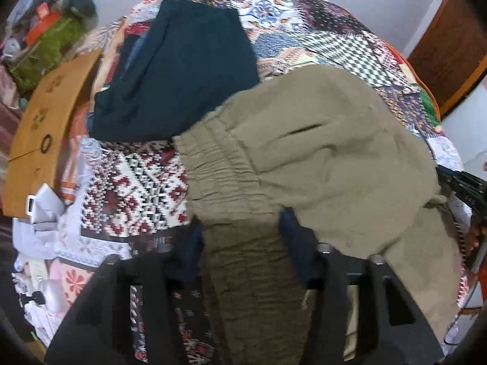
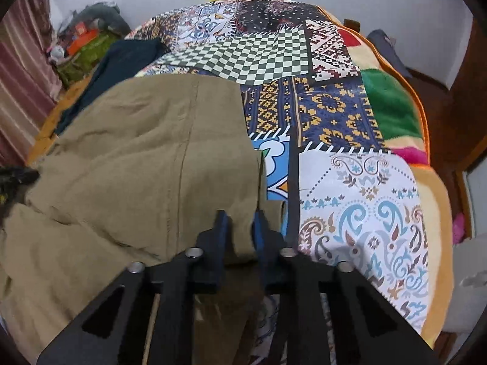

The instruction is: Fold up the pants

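Khaki pants [image 1: 319,164] with a gathered elastic waistband [image 1: 213,164] lie rumpled and partly folded on the patchwork bedspread [image 2: 350,115], one edge lifted off the bed.

Khaki pants [image 1: 319,164], dark teal garment [image 1: 179,73], multicoloured patchwork bedspread [image 2: 334,115].

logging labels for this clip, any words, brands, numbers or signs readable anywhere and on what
None can be read.
Orange boxes on the cluttered pile beside the bed: any print is too blurred.
Wooden board: only small flower marks and a ring, no letters.
Khaki pants, dark garment, patchwork bedspread: patterns only, no text.
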